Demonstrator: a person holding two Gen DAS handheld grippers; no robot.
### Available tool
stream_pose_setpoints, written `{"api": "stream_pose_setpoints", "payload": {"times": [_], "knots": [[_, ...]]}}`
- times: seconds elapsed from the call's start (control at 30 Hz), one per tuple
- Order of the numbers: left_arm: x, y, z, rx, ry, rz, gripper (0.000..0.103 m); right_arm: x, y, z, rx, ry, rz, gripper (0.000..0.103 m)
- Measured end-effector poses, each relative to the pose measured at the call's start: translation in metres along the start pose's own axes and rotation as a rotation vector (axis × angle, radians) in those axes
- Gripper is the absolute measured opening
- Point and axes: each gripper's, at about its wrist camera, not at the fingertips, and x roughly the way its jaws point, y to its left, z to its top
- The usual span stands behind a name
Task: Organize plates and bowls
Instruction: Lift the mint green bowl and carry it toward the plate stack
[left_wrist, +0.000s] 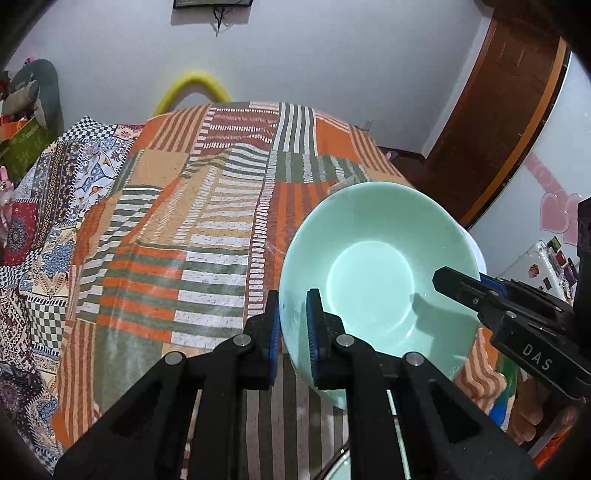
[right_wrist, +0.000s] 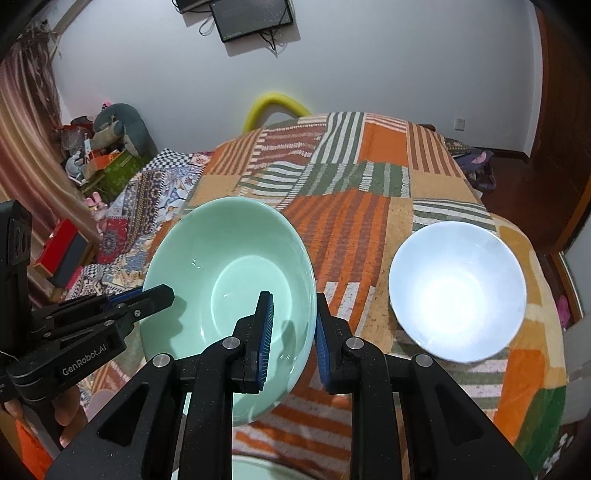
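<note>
The left gripper (left_wrist: 293, 325) has its blue-padded jaws clamped tight on the near-left rim of the pale green glazed ceramic bowl (left_wrist: 373, 273), one pad (left_wrist: 313, 332) inside the wall and one outside. The right gripper (right_wrist: 293, 332) pinches the opposite rim in the same way, its inner pad (right_wrist: 266, 336) against the interior glaze. The bowl hangs between the two grippers, tilted, clear of the patchwork striped orange-and-green bedspread (right_wrist: 351, 221) and over its near edge.

A white glazed ceramic bowl (right_wrist: 458, 291) sits upright on the bedspread toward its right edge, well apart from the carried bowl. A further green rim (right_wrist: 251, 469) shows at the bottom of the right wrist view, below the carried bowl.

The step in hand appears to be a two-handed carry of the green bowl. Both grippers should travel together at matching height, since unequal motion would twist the rim out of a pad. The glaze is smooth, so grip should be held firm until the base rests flat. Level the bowl before lowering.
</note>
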Motion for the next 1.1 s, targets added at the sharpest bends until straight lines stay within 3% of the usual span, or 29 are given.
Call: {"api": "stream_pose_setpoints", "payload": {"times": [0.5, 1.1], "knots": [[-0.068, -0.002, -0.033, -0.025, -0.054, -0.035, 0.012, -0.041, 0.022, -0.019, -0.025, -0.046, 0.019, 0.019], [-0.129, 0.005, -0.090, -0.049, -0.078, -0.008, 0.012, -0.063, 0.048, -0.058, -0.064, -0.045, 0.078, 0.019]]}}
